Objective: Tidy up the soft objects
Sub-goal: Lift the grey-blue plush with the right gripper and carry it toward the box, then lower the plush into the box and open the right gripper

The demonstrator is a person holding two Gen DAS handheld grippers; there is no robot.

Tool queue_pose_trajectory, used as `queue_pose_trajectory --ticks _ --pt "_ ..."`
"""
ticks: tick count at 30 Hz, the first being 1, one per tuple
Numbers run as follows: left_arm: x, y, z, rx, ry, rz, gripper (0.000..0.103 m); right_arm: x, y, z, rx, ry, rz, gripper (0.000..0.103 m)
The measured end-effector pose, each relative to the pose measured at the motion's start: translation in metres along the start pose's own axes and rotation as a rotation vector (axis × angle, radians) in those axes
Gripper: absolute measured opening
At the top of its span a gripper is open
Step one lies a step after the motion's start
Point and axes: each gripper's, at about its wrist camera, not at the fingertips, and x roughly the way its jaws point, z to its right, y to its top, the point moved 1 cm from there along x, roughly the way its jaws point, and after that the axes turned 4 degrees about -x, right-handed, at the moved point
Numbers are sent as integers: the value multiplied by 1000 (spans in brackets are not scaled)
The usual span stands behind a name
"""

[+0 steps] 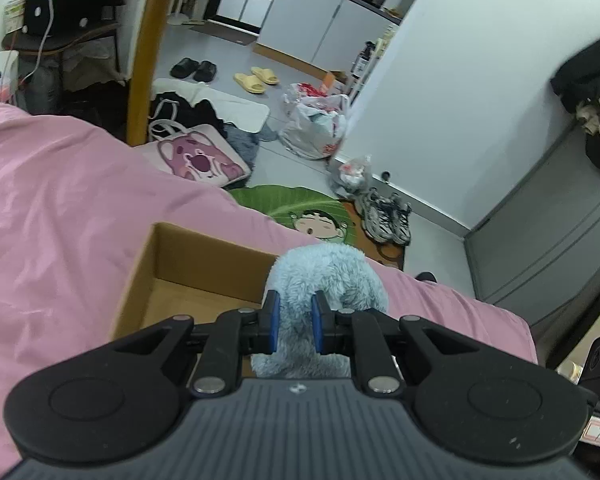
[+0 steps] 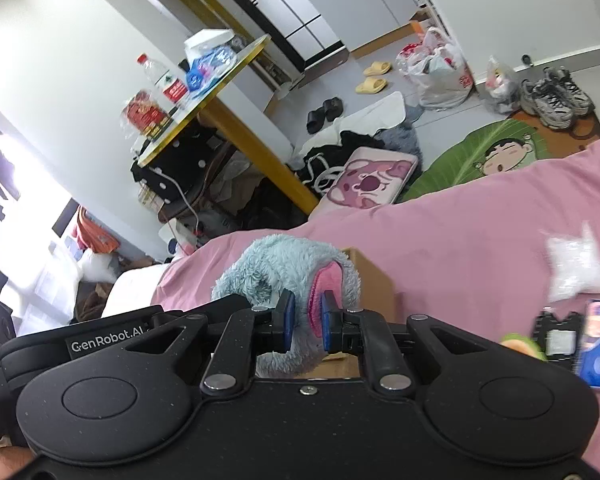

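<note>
We've got both tongs clamped on the blue plush toy (image 1: 324,276): left gripper (image 1: 294,322) on its fluff, right gripper (image 2: 307,320) pinching a pink-lined ear. It hangs right above the cardboard box (image 1: 204,258). Uneven release could snag it on the box's rim and drop it onto the pink blanket (image 1: 60,208) beside the box.

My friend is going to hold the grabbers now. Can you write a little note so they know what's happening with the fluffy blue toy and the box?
Left gripper: shut on the fluffy blue toy.
Right gripper: shut on the same toy, pinching its pink-lined part.
The toy hangs at the edge of the open cardboard box, which sits on the pink bedcover.
Done: toy picked up and brought to the box.
Left: lower it in and let go. The box bottom that shows looks bare. A white bag and other small things lie on the bed to the right.
</note>
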Motion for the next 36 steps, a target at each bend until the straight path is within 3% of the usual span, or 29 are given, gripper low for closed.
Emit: queue_pose_trajectory --ticks 18,27,36 --pt "36 23 -83 -94 42 -66 15 80 -13 -33 -38 -40 -119 14" --pt "54 25 -93 -91 66 -103 16 98 -17 -33 -14 -74 -162 15" --pt "48 26 -89 -73 103 -100 20 93 -16 -34 -8 -90 -167 29"
